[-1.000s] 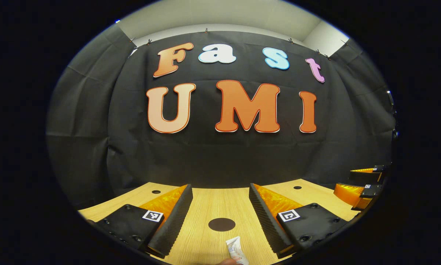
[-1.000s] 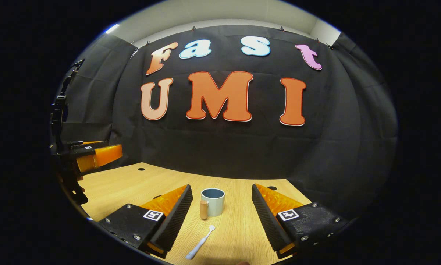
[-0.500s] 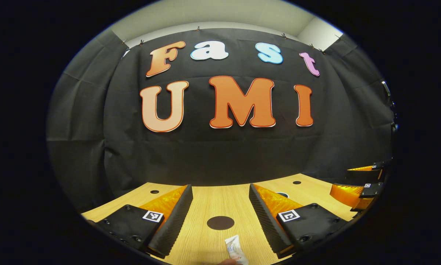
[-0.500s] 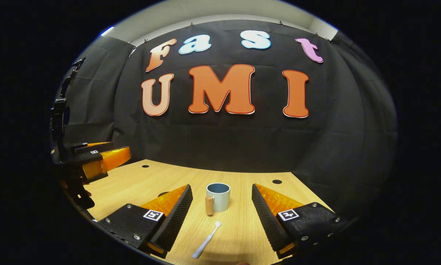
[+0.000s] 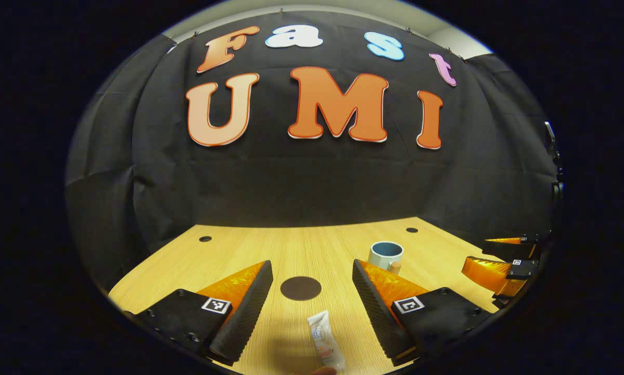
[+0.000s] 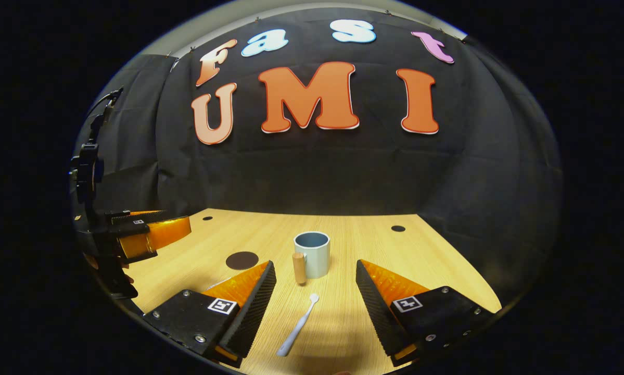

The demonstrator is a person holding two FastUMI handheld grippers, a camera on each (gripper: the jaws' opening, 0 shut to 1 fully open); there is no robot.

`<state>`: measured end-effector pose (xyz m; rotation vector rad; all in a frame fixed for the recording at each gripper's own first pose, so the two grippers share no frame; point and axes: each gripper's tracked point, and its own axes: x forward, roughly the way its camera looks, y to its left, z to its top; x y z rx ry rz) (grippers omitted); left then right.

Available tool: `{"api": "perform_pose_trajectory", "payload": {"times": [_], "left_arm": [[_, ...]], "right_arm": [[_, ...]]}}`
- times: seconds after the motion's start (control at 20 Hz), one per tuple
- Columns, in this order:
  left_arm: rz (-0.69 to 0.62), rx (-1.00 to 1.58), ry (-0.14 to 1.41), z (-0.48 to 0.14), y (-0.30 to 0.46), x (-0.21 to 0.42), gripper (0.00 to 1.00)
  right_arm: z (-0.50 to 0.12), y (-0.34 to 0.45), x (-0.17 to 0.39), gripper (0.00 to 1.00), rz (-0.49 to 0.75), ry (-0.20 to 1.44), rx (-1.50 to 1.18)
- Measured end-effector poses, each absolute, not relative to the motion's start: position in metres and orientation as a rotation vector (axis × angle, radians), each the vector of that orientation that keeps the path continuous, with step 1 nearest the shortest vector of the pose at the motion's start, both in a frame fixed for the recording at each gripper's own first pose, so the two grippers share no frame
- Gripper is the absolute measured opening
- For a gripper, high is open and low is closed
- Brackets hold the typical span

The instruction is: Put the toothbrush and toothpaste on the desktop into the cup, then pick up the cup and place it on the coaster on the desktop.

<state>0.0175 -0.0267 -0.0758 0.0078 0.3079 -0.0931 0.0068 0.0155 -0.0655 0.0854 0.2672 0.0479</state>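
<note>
Both grippers, left [image 5: 308, 291] and right [image 6: 316, 294], hover wide open, empty. Soft white plastic toothpaste tube [image 5: 325, 348] lies near; grasp mid-body. Slim, light white toothbrush [image 6: 297, 326] lies before the pale-blue wooden-handled cup [image 6: 312, 254].

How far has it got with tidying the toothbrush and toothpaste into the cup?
Nothing looks done yet. The toothbrush and toothpaste lie flat on the desk, the cup looks empty and stands off the coaster. In hand: the open right gripper frames the toothbrush, the open left gripper the toothpaste. Both loadings and the cup move remain.
</note>
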Motion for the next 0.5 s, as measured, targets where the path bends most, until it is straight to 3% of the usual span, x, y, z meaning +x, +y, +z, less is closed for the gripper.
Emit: {"api": "perform_pose_trajectory", "payload": {"times": [0.5], "left_arm": [[-0.121, -0.014, 0.621, -0.152, -0.034, 0.008, 0.98]], "right_arm": [[-0.14, 0.029, 0.007, 0.93, 0.048, 0.556, 0.144]]}}
